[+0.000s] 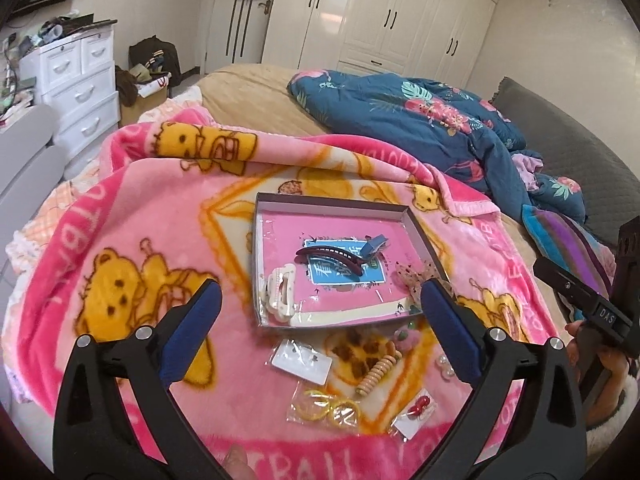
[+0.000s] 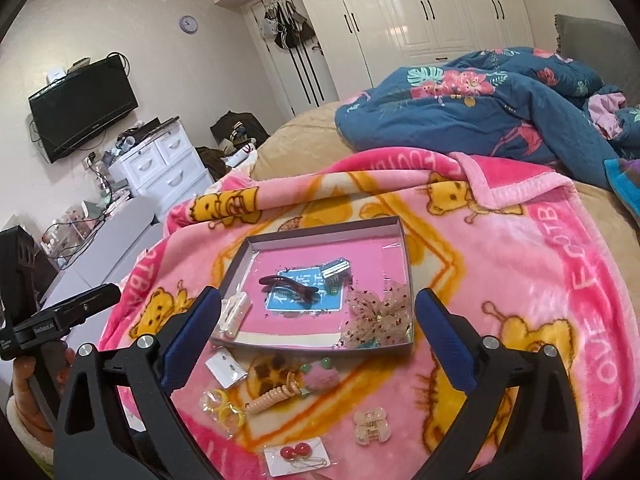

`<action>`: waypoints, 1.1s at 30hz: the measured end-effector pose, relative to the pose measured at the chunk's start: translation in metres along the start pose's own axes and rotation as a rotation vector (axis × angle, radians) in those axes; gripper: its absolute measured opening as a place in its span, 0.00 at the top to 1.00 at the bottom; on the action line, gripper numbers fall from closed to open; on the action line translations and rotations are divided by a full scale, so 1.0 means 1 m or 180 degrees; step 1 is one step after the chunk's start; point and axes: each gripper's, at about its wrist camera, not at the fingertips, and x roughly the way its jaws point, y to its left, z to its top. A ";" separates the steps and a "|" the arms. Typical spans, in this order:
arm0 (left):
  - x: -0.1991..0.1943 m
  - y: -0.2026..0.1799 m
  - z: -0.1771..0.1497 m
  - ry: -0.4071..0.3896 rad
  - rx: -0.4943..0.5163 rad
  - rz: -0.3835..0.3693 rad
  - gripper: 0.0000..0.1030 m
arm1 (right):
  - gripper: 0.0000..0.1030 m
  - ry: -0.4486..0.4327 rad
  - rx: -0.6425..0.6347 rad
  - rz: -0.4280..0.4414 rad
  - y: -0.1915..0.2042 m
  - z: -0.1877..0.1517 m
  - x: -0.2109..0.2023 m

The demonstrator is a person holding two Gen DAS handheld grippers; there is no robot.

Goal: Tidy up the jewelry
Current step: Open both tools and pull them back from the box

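A shallow box tray (image 1: pixel 276 200) (image 2: pixel 400 240) lies on a pink bear blanket (image 1: pixel 132 200) (image 2: pixel 520 260). In it are a dark red hair clip (image 1: pixel 332 258) (image 2: pixel 286 286), a white claw clip (image 1: pixel 278 294) (image 2: pixel 234 314), a small blue-silver clip (image 1: pixel 374 246) (image 2: pixel 336 270) and a sheer bow (image 2: pixel 378 314) (image 1: pixel 412 276). In front lie an earring card (image 1: pixel 302 360) (image 2: pixel 225 368), a coil hair tie (image 1: pixel 378 374) (image 2: pixel 272 398), yellow rings in a bag (image 1: pixel 326 408) (image 2: pixel 222 406), red earrings (image 1: pixel 416 410) (image 2: pixel 298 454), a pink pompom (image 2: pixel 320 378) and a beige claw clip (image 2: pixel 370 426). My left gripper (image 1: pixel 320 308) and right gripper (image 2: pixel 318 312) are open and empty above them.
A blue floral duvet (image 1: pixel 420 120) (image 2: pixel 480 108) lies behind on the bed. A white drawer unit (image 1: pixel 76 80) (image 2: pixel 168 160) stands at the left. The other handheld gripper shows at each view's edge (image 1: pixel 588 300) (image 2: pixel 52 324).
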 end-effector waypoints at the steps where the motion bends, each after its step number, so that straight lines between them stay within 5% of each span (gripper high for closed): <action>1: -0.002 0.000 -0.001 -0.0005 0.0000 0.0004 0.10 | 0.06 -0.0009 -0.0007 0.0009 0.001 0.000 -0.002; 21: -0.030 0.007 -0.044 0.0018 0.0013 0.0125 0.09 | 0.06 0.0069 -0.0191 0.0068 0.012 -0.036 -0.029; 33: -0.019 0.009 -0.074 0.0198 0.0052 0.0213 0.09 | 0.06 0.0342 -0.0293 0.0069 0.016 -0.073 -0.023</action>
